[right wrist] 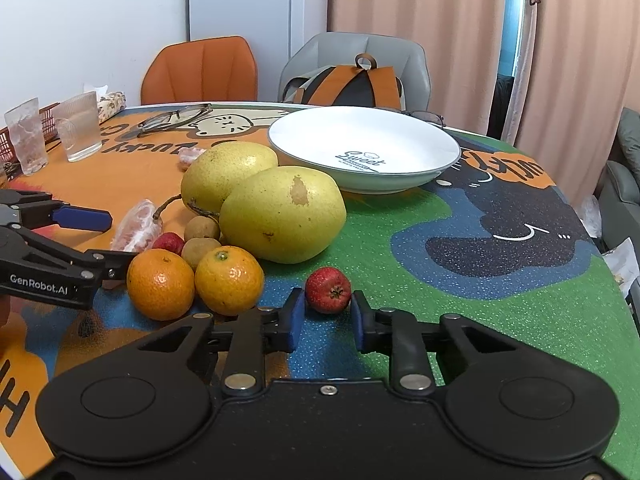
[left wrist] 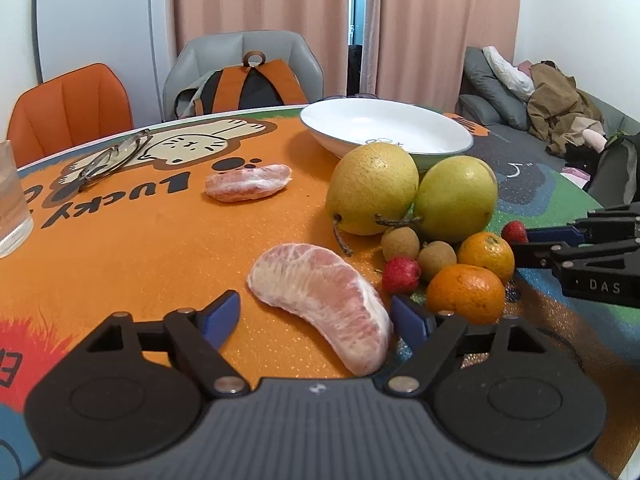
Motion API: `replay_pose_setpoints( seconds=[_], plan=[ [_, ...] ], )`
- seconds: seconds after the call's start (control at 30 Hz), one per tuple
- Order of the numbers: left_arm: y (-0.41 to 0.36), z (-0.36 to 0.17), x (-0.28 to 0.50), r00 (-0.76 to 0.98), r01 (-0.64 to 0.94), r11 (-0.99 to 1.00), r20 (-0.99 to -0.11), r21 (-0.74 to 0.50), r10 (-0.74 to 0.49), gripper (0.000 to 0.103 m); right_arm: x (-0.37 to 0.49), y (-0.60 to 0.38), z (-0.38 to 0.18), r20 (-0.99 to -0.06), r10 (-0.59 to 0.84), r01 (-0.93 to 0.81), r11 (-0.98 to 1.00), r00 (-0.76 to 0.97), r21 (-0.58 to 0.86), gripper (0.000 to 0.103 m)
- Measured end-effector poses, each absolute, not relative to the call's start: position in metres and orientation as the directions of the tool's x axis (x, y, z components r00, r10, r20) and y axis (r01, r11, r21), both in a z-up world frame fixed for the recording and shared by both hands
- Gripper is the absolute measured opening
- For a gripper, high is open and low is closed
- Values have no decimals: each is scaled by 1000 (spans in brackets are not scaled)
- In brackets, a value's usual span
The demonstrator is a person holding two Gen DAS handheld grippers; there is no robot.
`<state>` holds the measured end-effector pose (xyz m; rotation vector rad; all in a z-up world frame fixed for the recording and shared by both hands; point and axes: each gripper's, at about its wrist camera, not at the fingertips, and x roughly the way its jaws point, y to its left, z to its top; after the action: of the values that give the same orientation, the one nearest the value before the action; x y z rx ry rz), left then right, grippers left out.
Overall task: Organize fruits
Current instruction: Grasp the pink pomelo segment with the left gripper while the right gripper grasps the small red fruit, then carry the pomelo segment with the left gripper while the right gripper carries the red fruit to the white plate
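On the colourful table mat (right wrist: 400, 240), the right gripper (right wrist: 328, 312) sits low with its blue pads on either side of a small red fruit (right wrist: 329, 289), the jaws drawn in tight and clamped on it. Just to the left lie two oranges (right wrist: 192, 282) side by side, two small brown fruits (right wrist: 200, 240) behind them, and another little red fruit (right wrist: 169, 242) tucked between. Two big yellow pears (right wrist: 280, 220) rest against each other further back, touching the rim of a white plate (right wrist: 440, 148), which holds nothing.

Over on the orange part of the mat, the left gripper (left wrist: 314, 318) has its jaws well apart around a pink pomelo segment (left wrist: 324, 304); the right pad is just beside the segment, the left pad stands clear of it. A second, smaller segment (left wrist: 248, 188) lies further back, near a pair of glasses (left wrist: 116, 158). Two drinking glasses (right wrist: 52, 132) stand at the far left edge.
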<state>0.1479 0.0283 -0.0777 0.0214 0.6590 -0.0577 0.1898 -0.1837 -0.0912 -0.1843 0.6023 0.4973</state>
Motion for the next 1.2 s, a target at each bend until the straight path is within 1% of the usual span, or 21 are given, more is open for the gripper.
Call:
replay_pose_setpoints(
  seconds=[0.07, 0.1, 0.13, 0.2, 0.23, 0.33, 0.43, 0.63, 0.97, 1.2],
  plan=[
    [29, -77, 148, 790, 57, 998, -611, -3, -47, 77, 190, -184, -91, -583, 392, -495, 869, 711, -20, 24],
    [30, -77, 147, 793, 55, 998, -607, -4, -46, 69, 190, -184, -91, -583, 393, -495, 869, 711, -19, 24],
    [29, -76, 146, 796, 58, 998, -603, -4, -48, 59, 190, -184, -91, -583, 392, -495, 869, 712, -20, 24],
    [30, -75, 146, 793, 61, 998, -607, -12, -56, 54, 190, -184, -91, -583, 391, -494, 869, 712, -21, 24],
    [30, -74, 146, 792, 60, 998, -608, -15, -57, 48, 191, -184, -91, -584, 392, -495, 869, 711, -20, 24],
    [32, -73, 145, 791, 43, 999, -610, -27, -51, 38, 189, -184, -90, -581, 393, -497, 867, 713, -24, 24],
    [34, -71, 145, 785, 35, 998, -617, -43, -54, 34, 189, -184, -89, -578, 394, -498, 867, 715, -24, 24],
    [34, -72, 141, 790, 22, 999, -612, -43, -44, 31, 188, -183, -88, -571, 396, -499, 866, 719, -27, 24],
    [31, -67, 135, 794, 31, 999, -606, -37, -47, 30, 187, -185, -84, -559, 392, -491, 871, 731, -32, 23],
    [29, -60, 127, 812, 35, 999, -582, -29, -45, 29, 184, -188, -78, -546, 394, -490, 871, 739, -35, 23]
  ],
)
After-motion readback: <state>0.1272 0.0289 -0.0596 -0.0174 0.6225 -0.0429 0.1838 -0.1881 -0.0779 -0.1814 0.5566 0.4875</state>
